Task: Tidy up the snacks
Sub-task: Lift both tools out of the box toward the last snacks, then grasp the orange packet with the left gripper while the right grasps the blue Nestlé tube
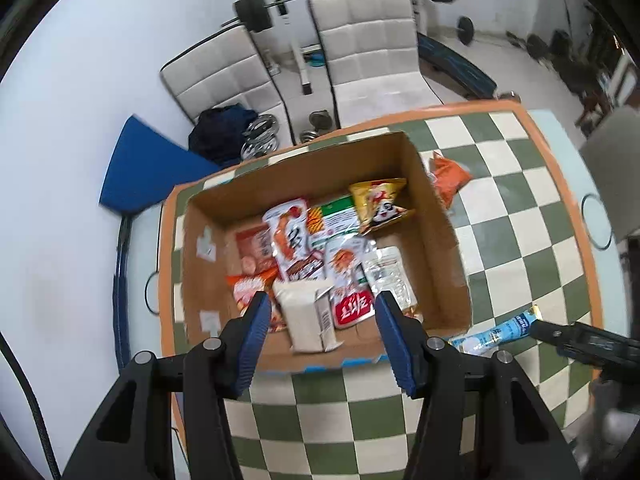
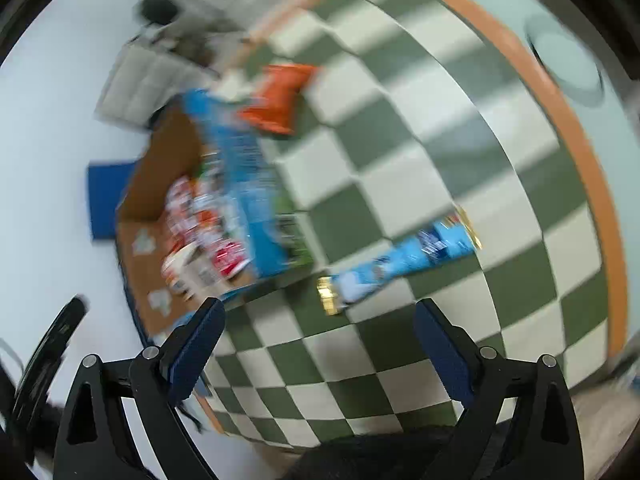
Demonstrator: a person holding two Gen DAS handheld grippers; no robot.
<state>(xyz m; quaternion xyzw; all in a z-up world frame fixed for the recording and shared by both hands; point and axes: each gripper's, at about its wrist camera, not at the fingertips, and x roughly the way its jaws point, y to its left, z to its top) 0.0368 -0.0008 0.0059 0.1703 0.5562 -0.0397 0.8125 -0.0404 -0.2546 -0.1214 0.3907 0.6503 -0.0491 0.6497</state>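
A cardboard box [image 1: 436, 240] stands on the checkered table and holds several snack packets. A white carton [image 1: 306, 316] leans at the box's near wall, between the fingers of my left gripper [image 1: 320, 316], which is open above it and not touching it. A long blue snack pack [image 1: 494, 330] lies on the table right of the box; it also shows in the blurred right wrist view [image 2: 404, 260]. An orange packet [image 1: 448, 178] lies beyond the box's right wall, also seen in the right wrist view [image 2: 280, 98]. My right gripper [image 2: 320, 324] is open and empty just short of the blue pack.
The checkered table [image 1: 520, 208] has an orange border. Two white padded chairs [image 1: 368, 40] stand behind it with barbell weights [image 1: 252, 10] and a blue mat [image 1: 148, 168] on the floor. The right gripper's body [image 1: 584, 344] shows at the right of the left wrist view.
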